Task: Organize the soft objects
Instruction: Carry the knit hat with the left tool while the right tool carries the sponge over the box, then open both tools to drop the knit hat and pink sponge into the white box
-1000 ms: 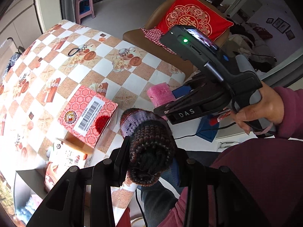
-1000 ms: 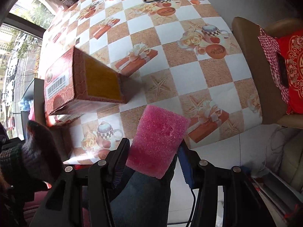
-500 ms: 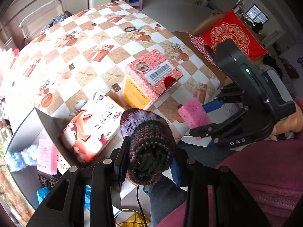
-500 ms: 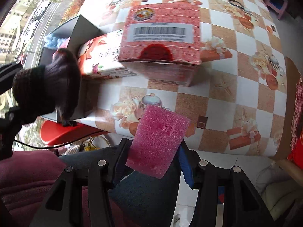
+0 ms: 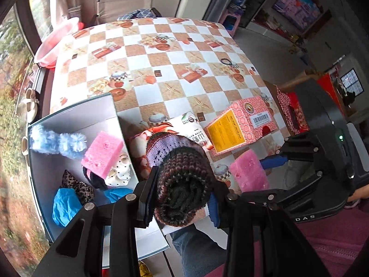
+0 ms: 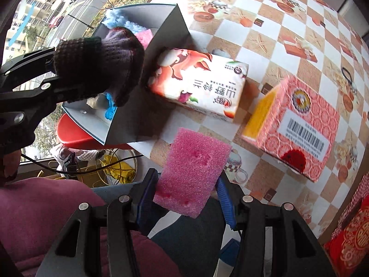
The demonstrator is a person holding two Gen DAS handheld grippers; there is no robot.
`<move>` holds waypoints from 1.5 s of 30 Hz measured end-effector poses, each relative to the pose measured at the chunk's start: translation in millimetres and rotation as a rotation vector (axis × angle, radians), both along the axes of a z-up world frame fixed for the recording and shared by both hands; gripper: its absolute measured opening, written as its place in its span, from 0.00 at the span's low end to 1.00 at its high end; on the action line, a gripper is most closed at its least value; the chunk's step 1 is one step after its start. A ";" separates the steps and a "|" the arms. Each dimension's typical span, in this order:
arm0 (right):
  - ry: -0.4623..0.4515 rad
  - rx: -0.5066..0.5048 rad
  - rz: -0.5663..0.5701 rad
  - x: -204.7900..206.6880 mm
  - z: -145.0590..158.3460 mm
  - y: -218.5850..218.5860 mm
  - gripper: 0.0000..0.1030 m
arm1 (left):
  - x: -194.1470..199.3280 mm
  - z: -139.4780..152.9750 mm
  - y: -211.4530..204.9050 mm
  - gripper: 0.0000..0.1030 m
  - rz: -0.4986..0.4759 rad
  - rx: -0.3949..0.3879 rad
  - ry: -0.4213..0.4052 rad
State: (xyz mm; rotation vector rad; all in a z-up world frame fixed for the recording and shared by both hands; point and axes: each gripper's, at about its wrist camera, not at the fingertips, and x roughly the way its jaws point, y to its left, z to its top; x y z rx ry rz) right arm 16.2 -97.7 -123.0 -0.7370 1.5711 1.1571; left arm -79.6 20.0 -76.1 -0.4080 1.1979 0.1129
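The grey box (image 5: 76, 113) holds a pink sponge (image 5: 102, 153), blue fluff (image 5: 57, 142), blue cloth (image 5: 65, 204) and perhaps spotted fabric (image 5: 118, 172). Beside the box, the left gripper (image 5: 182, 191) clamps a knit roll (image 5: 182, 182); the right gripper (image 6: 186, 198) clamps another sponge (image 6: 193, 170).

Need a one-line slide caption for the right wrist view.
Right tool grips a pink sponge above the checkered table; left tool carries a knitted hat by the grey box.

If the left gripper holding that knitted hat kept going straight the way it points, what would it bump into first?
Probably the table edge. The left gripper, shut on the dark knitted wool hat, points steeply down where the checkered tablecloth ends, beside the open grey box. Depth is unclear; it might pass to the person's lap.
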 end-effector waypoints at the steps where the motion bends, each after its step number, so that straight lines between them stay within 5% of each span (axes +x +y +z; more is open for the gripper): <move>1: -0.001 0.006 0.011 -2.2 3.2 7.1 0.51 | -3.3 -0.2 5.1 0.39 0.028 0.002 -0.003; 17: 0.002 0.072 0.201 -39.3 18.3 85.9 0.51 | -59.1 -11.2 64.3 0.39 0.381 0.013 0.031; 28: 0.015 0.119 0.190 -40.7 26.3 130.5 0.51 | -107.6 -36.2 94.0 0.39 0.606 0.028 0.136; 45: 0.028 0.125 0.272 -75.1 20.8 159.1 0.51 | -117.5 -61.1 87.2 0.39 0.614 0.022 0.225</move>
